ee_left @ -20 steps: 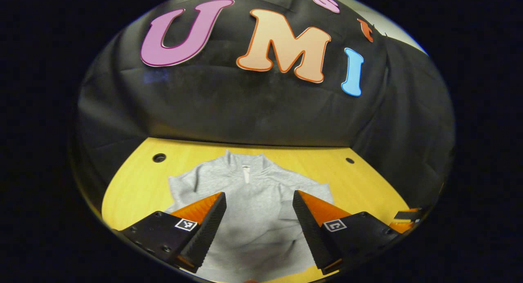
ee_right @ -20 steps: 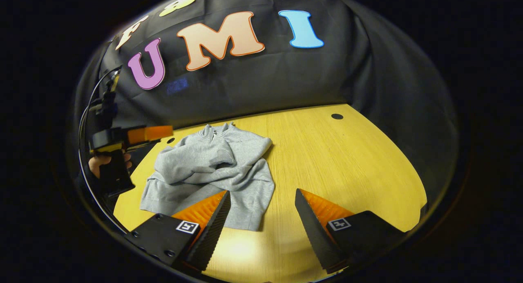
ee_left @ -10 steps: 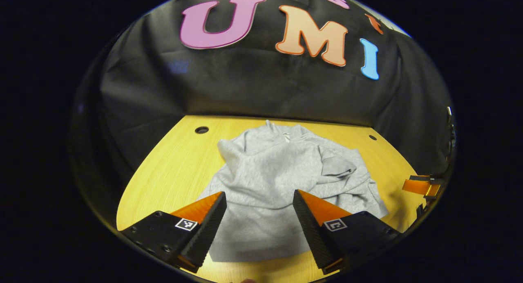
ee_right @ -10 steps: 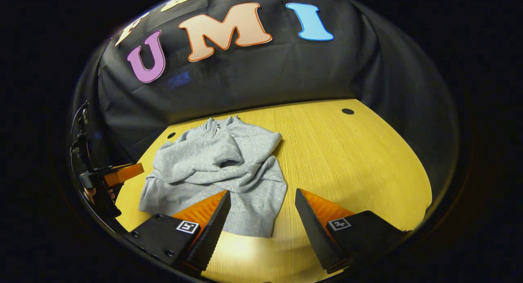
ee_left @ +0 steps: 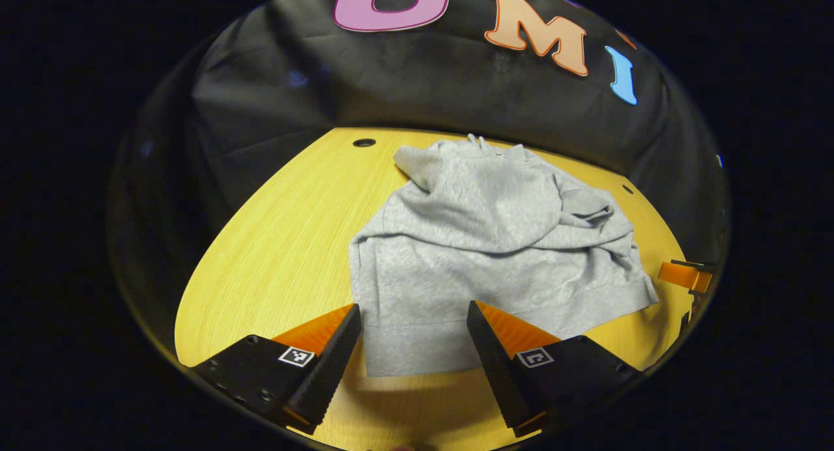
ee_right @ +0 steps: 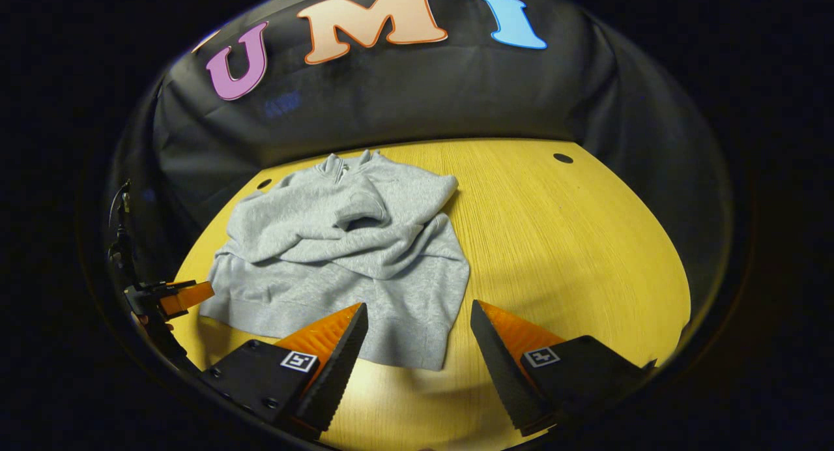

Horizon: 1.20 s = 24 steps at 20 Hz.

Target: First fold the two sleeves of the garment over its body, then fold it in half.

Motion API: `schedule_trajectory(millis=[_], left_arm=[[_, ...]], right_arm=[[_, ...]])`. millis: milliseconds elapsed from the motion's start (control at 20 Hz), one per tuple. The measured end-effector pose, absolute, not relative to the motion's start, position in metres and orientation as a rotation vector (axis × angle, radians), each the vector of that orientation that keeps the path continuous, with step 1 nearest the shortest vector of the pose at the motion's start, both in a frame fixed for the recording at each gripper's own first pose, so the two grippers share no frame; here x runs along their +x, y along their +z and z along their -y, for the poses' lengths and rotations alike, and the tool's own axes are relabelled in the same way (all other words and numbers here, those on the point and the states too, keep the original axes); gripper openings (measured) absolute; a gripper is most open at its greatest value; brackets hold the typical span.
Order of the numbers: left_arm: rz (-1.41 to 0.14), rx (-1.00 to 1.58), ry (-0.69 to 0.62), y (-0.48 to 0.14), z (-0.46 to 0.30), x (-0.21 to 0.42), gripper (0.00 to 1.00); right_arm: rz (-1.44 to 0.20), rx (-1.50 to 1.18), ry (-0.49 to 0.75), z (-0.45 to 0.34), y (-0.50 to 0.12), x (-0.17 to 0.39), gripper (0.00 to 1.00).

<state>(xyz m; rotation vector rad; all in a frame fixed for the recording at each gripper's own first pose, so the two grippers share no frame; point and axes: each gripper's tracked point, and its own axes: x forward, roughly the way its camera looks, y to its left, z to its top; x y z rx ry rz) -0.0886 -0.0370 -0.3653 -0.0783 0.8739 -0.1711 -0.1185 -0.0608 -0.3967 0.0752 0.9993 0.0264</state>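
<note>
Left gripper view. Left claw (ee_left: 414,320) wide open, holding nothing, poised just above the near hem (ee_left: 417,366) of the grey garment (ee_left: 482,255). Garment spread on the yellow table (ee_left: 273,255), collar (ee_left: 485,148) at the far side near the wall. Both sleeves lying crossed over the body, bunched somewhat toward the right shoulder, so the first stage looks done. Fold in half still to do, judging by the full length showing from hem to collar. Broad bare table to the left of the garment; little spare room beyond the collar. Right claw's tip (ee_left: 684,276) at the far right, near the hem's other corner.

Right gripper view. Right claw (ee_right: 417,324) likewise spread wide and empty, hovering over the hem's right corner (ee_right: 430,356). Sleeves (ee_right: 352,239) stacked across the chest, a cuff (ee_right: 361,213) puckered up near the collar. Large clear stretch of table (ee_right: 573,242) to the right. Near table edge close under the hem. Left claw (ee_right: 179,294) low at the far left, beside the hem's other end.
</note>
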Motion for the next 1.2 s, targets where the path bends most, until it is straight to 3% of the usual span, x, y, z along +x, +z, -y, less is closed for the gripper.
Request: schedule_trajectory(millis=[750,900,950,1000,1100,1150,1200], left_arm=[[-0.873,-0.035,-0.187,-0.381,0.034,-0.102,0.92],[-0.902,-0.025,-0.232,-0.382,0.043,-0.102,0.76],[-0.914,-0.022,-0.243,-0.382,0.045,-0.102,0.7],[-0.929,-0.022,-0.251,-0.382,0.047,-0.102,0.58],[-0.973,-0.019,-0.245,-0.383,0.048,-0.102,0.48],[-0.993,-0.026,-0.24,-0.383,0.048,-0.102,0.48],[-1.002,-0.048,-0.246,-0.382,0.052,-0.102,0.48]], right_arm=[[-1.141,-0.014,0.067,0.05,-0.441,-0.144,0.97],[-1.179,-0.02,0.111,0.044,-0.444,-0.146,0.78],[-1.183,-0.019,0.114,0.043,-0.443,-0.145,0.63],[-1.194,-0.021,0.122,0.044,-0.443,-0.146,0.62],[-1.201,0.014,0.135,0.041,-0.446,-0.144,0.63],[-1.192,0.047,0.14,0.039,-0.445,-0.143,0.33],[-1.199,0.067,0.143,0.04,-0.445,-0.145,0.29]])
